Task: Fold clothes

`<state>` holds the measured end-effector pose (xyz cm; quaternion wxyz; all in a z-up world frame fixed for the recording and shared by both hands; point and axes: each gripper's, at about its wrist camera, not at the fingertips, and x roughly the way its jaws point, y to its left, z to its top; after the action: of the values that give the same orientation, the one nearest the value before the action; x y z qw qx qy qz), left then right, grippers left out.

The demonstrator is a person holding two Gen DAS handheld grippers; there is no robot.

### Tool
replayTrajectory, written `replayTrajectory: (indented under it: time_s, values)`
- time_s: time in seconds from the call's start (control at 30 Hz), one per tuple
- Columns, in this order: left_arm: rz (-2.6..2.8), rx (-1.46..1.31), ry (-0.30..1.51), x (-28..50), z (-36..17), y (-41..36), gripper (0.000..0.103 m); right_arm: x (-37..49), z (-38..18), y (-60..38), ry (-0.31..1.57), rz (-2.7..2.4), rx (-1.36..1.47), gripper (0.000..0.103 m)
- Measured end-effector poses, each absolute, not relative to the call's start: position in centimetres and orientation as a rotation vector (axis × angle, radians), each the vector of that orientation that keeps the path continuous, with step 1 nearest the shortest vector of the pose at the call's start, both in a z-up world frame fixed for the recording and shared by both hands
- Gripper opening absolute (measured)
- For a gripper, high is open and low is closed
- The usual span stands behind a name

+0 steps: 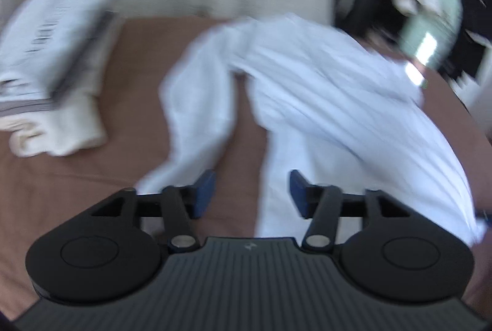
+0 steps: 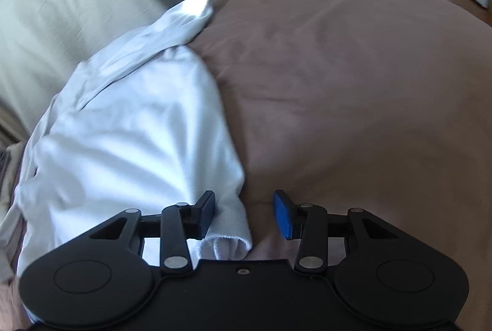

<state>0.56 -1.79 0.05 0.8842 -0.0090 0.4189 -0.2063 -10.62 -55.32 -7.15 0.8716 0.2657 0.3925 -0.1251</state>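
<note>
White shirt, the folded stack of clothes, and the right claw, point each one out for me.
White shirt (image 1: pixel 323 91), left wrist view, middle of its body.
Folded stack (image 1: pixel 58 54), left wrist view, top garment.
Right claw (image 2: pixel 244 215), right wrist view, gap between its open fingers.

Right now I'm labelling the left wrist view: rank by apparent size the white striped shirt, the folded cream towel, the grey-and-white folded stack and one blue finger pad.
1. White striped shirt
2. Grey-and-white folded stack
3. Folded cream towel, partly hidden beneath the stack, so unsure
4. Blue finger pad
</note>
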Motion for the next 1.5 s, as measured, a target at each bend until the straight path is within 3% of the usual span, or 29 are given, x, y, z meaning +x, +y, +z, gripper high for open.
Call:
replayTrajectory:
  time_s: [0.13,0.2,0.27,0.37,0.4,0.43,0.47,0.7,0.9,1.03,1.1,1.2,1.4,1.5]
  values:
    - [-0.470,0.009,0.993,1.9,-3.3,-4.0,0.060,-11.2,-7.1,-55.7,0.810,-0.247,0.596,0.048]
    - [-0.483,0.014,1.051,2.8,-5.1,-4.7,0.065,-11.7,-7.2,-56.3,0.798,-0.239,0.651,0.048]
    - [-0.513,0.013,1.073,3.4,-6.7,-5.1,0.079,-12.3,-7.4,-57.1,0.778,-0.228,0.740,0.050]
    - [-0.538,0.036,1.057,3.3,-7.7,-5.8,0.081,-13.3,-8.4,-58.4,0.733,-0.193,0.934,0.052]
    - [-0.543,0.057,1.036,2.9,-7.4,-6.1,0.058,-13.6,-8.6,-58.7,0.722,-0.182,0.976,0.052]
    - [-0.552,0.076,1.013,2.4,-6.8,-6.2,0.014,-13.6,-8.7,-58.6,0.721,-0.177,0.972,0.052]
    - [-0.556,0.089,0.993,1.9,-6.0,-6.3,0.003,-13.6,-8.7,-58.3,0.724,-0.174,0.953,0.052]
    - [-0.311,-0.031,0.717,-4.7,4.0,-1.8,0.003,-12.6,-8.5,-56.8,0.742,-0.138,0.865,0.056]
    - [-0.201,0.184,1.076,-4.7,-4.2,-3.4,0.004,-11.8,-8.7,-56.6,0.745,-0.126,0.824,0.057]
    - [-0.167,0.227,1.069,-4.3,-4.4,-4.3,0.004,-11.8,-8.6,-55.7,0.726,-0.069,0.760,0.057]
    - [-0.168,0.217,1.047,-4.4,-4.0,-4.2,0.003,-11.7,-8.8,-55.1,0.717,-0.027,0.719,0.051]
    - [-0.188,0.158,1.059,-4.0,-4.1,-3.3,0.004,-10.8,-8.9,-54.0,0.730,-0.002,0.638,0.014]
    - [-0.255,0.065,1.031,-4.7,-2.9,-1.6,0.003,-11.2,0.1,-53.8,0.562,0.007,0.529,0.011]
    - [-0.335,0.032,1.025,-5.9,-2.2,-1.9,0.003,-13.3,4.1,-53.1,0.509,-0.076,0.346,0.011]
